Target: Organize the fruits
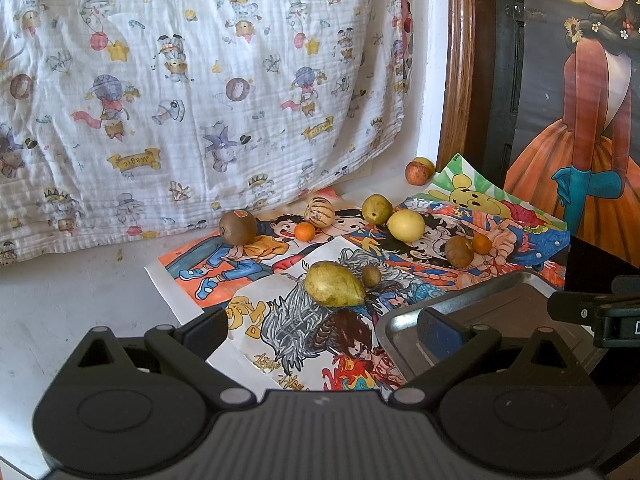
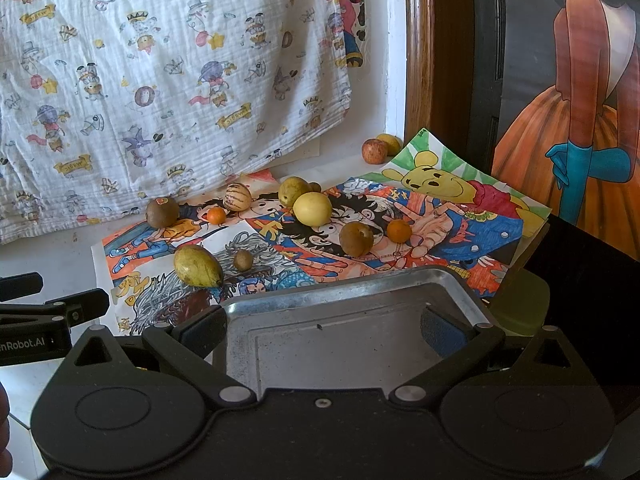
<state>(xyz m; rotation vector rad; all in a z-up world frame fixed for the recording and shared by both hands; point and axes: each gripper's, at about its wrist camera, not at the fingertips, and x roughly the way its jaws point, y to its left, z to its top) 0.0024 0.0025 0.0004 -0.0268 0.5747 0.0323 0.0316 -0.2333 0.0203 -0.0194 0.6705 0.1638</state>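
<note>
Metal tray (image 2: pixel 344 292) sits empty under the right hand-held gripper (image 2: pixel 324 330), both jaws wide; fruits lie scattered on the drawings. I'd grab the nearest mango (image 2: pixel 198 266) across its middle first.

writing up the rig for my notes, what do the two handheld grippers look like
Both the left gripper and the right gripper are matte black plastic, with round pivot housings, silver rivets and angled link arms. The fingers carry dark blue textured pads. White lettering reading "nRobot.AI" shows on the left gripper's side in the right wrist view.
</note>
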